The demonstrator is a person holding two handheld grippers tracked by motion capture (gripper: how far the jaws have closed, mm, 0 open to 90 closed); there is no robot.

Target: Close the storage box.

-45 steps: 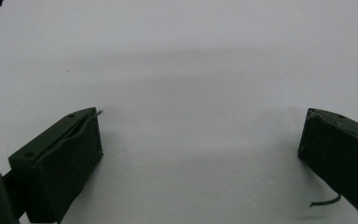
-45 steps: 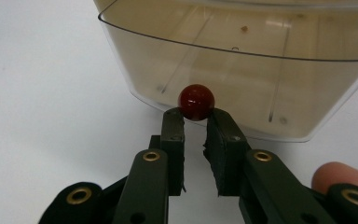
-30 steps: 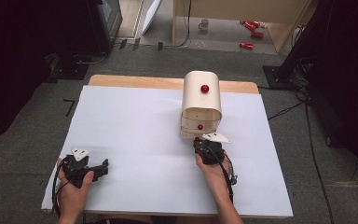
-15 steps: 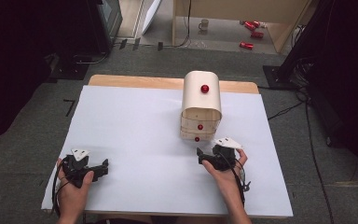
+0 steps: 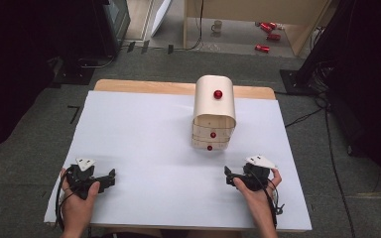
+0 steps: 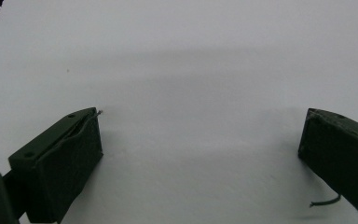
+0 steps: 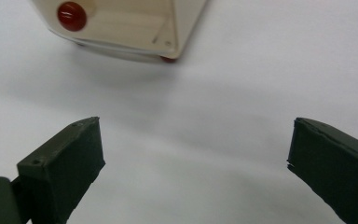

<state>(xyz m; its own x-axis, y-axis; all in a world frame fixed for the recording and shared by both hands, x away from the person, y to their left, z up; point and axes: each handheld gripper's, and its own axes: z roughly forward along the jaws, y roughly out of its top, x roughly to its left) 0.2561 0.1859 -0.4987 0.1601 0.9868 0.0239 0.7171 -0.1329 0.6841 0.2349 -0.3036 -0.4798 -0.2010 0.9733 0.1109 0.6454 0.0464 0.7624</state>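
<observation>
Both grippers rest low on the white bench (image 5: 144, 129), jaws wide apart: left gripper (image 5: 110, 178) well clear, right gripper (image 5: 226, 177) near what looks like a small wooden drawer chest (image 5: 214, 111) with red knobs (image 5: 218, 94).

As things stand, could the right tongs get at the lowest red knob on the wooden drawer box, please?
Probably yes: the right tongs are open and nothing lies on the white sheet between them and the lowest red knob of the drawer box.

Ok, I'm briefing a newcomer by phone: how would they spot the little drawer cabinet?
On the white table, look right of centre toward the far edge. The cream wooden drawer cabinet stands there alone, round-topped, with red knobs on its top and drawer fronts, beyond both grippers.
</observation>
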